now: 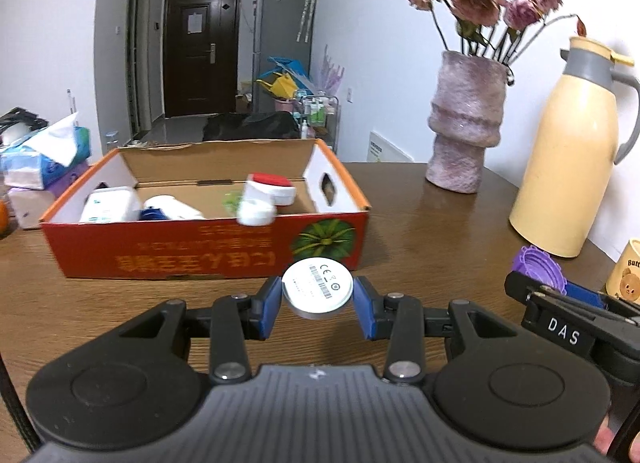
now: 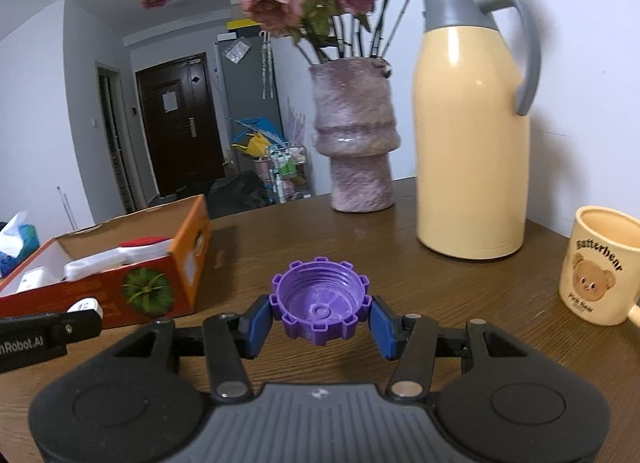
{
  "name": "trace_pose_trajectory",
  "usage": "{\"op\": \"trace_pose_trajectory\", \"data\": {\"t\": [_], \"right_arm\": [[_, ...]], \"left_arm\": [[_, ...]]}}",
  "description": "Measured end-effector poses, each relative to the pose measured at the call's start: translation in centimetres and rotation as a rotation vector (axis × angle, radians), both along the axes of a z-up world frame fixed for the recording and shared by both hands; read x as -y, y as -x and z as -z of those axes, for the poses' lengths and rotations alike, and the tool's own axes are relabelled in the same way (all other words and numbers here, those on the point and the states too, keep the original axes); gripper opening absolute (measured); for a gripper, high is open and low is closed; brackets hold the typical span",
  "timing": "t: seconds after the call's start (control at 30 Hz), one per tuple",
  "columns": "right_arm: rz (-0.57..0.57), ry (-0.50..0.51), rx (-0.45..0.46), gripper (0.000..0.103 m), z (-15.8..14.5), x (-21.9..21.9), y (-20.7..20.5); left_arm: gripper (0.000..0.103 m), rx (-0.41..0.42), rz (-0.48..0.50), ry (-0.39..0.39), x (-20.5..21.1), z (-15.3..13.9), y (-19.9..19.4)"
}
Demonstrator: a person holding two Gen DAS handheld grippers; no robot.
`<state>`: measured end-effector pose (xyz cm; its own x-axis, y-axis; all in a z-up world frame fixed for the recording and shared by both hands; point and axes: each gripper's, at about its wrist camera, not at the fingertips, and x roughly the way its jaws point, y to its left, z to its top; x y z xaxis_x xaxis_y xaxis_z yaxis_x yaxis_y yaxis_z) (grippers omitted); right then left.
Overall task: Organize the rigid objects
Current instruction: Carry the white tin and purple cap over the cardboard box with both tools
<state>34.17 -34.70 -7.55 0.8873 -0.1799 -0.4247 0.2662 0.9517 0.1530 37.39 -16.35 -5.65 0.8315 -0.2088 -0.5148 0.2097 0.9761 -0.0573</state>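
Note:
My left gripper (image 1: 317, 301) is shut on a round white disc (image 1: 317, 290) with a printed label, held above the table in front of the orange cardboard box (image 1: 208, 247). The box holds several white items, one with a red top (image 1: 269, 180). My right gripper (image 2: 320, 317) is shut on a purple toothed cap (image 2: 319, 303), open side up, above the table right of the box (image 2: 120, 287). The right gripper and its purple cap (image 1: 540, 265) also show at the right edge of the left wrist view.
A pink vase with dried roses (image 1: 464, 123) and a cream thermos jug (image 1: 572, 151) stand at the table's back right. A bear mug (image 2: 600, 267) stands at the right. Tissue packs (image 1: 40, 159) lie left of the box.

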Motion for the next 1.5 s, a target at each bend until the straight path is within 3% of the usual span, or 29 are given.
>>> {"op": "trace_pose_trajectory", "data": {"t": [0.7, 1.5], "right_arm": [[-0.143, 0.027, 0.052, 0.051, -1.7, -10.2, -2.3], [-0.248, 0.016, 0.093, 0.051, -3.0, -11.4, -10.7]], "left_arm": [[0.04, 0.047, -0.108, 0.068, -9.6, -2.3, -1.5], [0.04, 0.092, -0.192, 0.052, -11.2, -2.5, -9.3]]}}
